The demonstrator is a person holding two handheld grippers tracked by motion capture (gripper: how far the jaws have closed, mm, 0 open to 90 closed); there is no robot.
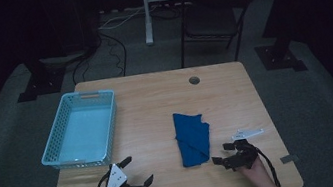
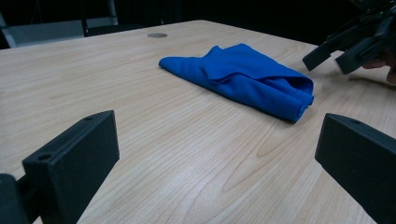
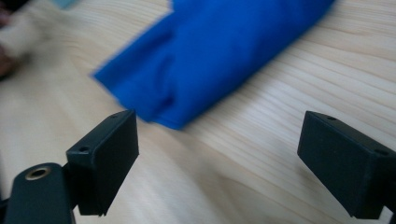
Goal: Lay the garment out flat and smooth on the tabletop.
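Dark curtains and grey carpet surround a pale wooden table (image 1: pixel 155 100), with a black folding chair (image 1: pixel 211 18) and the legs of a white stand (image 1: pixel 147 15) behind it at about twelve o'clock. On the tabletop a blue cloth (image 1: pixel 192 137), loosely folded into a long bundle, lies a little to the five o'clock side of the table's middle. A light blue plastic basket (image 1: pixel 52 149) sits at the nine o'clock side of the table, well apart from the cloth, with its near end over the left edge. A small round grommet hole (image 1: pixel 194 80) marks the table toward one o'clock.

From the high view the left gripper (image 1: pixel 139 171) rests near the front edge at about seven o'clock, a white three-cornered plate on top, its jaws spread wide and pointing toward the cloth with nothing between them. The left gripper view looks along those wide-apart jaws over bare wood to the cloth (image 2: pixel 243 79), which lies well ahead at about one o'clock.

The right gripper (image 1: pixel 220 156) sits at about five o'clock on the table, held in a hand (image 1: pixel 255 170), just beside the near end of the cloth. Its jaws also stand wide open and hold nothing. In the right gripper view the cloth's folded end (image 3: pixel 215 60) lies close ahead at twelve o'clock, blurred, and whether the left jaw tip touches it cannot be told.
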